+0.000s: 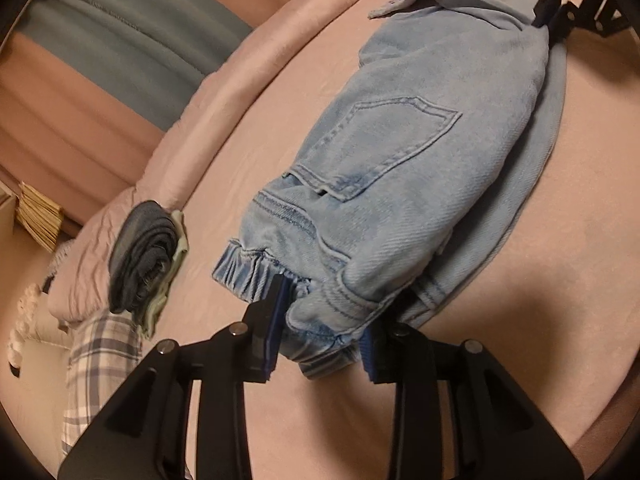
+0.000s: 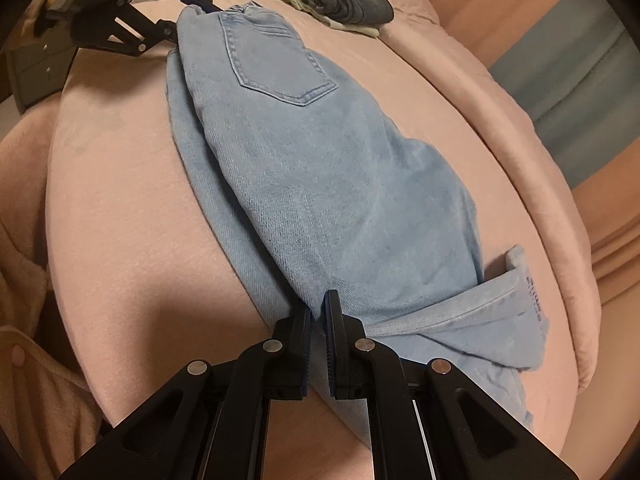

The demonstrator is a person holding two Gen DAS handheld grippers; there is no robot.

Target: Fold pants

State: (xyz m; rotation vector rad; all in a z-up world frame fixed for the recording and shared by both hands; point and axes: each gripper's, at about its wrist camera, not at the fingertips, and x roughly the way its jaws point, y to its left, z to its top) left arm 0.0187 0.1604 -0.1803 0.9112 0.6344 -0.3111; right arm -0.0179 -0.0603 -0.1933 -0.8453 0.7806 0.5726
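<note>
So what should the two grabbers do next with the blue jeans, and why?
Probably let go and pull back. The jeans already lie folded in half lengthwise on the pink bed, back pocket on top. The left gripper has waistband denim between its fingers, and the right gripper pinches the leg end. Nothing looks lifted, so this fold seems laid down; the next fold needs fresh grips.
</note>
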